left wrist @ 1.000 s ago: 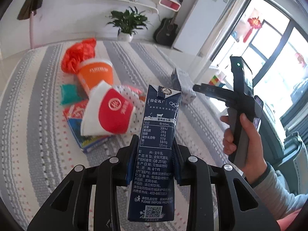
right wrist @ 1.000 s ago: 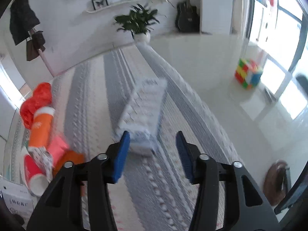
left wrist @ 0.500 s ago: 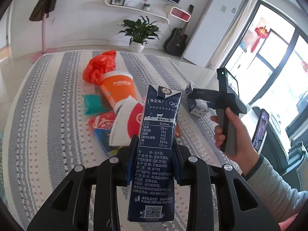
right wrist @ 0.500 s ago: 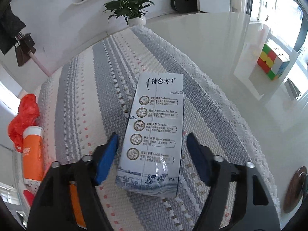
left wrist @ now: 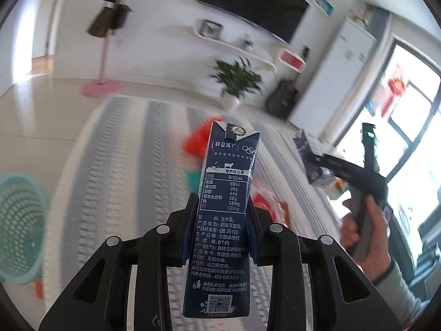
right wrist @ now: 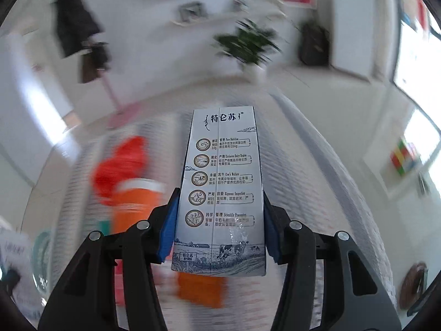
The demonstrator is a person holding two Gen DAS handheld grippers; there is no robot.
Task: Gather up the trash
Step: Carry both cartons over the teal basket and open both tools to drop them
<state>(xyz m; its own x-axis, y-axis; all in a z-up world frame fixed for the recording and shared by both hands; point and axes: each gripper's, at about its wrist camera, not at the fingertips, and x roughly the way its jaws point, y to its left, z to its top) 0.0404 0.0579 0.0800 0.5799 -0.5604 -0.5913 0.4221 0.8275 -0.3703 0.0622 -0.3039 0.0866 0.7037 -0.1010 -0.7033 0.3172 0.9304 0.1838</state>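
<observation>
Closest in, the left gripper (left wrist: 220, 229) has its fingers clamped tight on a dark navy milk carton (left wrist: 223, 215), held upright between the blue pads with its nutrition panel facing the camera and its folded top standing clear above the fingertips. Over on the right wrist view, the right gripper (right wrist: 219, 224) has a pale blue-and-white milk carton (right wrist: 222, 190) between its blue pads; the fingers are closing on it, both pads against the carton's sides, and the carton is lifted off the rug with its printed face up and its long axis running away from the camera. Just beyond that carton, blurred, an orange paper cup (right wrist: 136, 204) lies on the striped grey rug (right wrist: 317, 165), with a crumpled red plastic bag (right wrist: 121, 160) behind it. From the left wrist view, the person's right hand (left wrist: 366, 226) grips the handle of the right gripper well off to the right, and a teal mesh waste basket (left wrist: 20, 229) sits at the left edge on the rug. Farther back a potted plant (left wrist: 237, 82) stands by the wall, a black guitar (left wrist: 284, 98) leans beside it, and a dark television (left wrist: 253, 13) hangs above a white shelf.
</observation>
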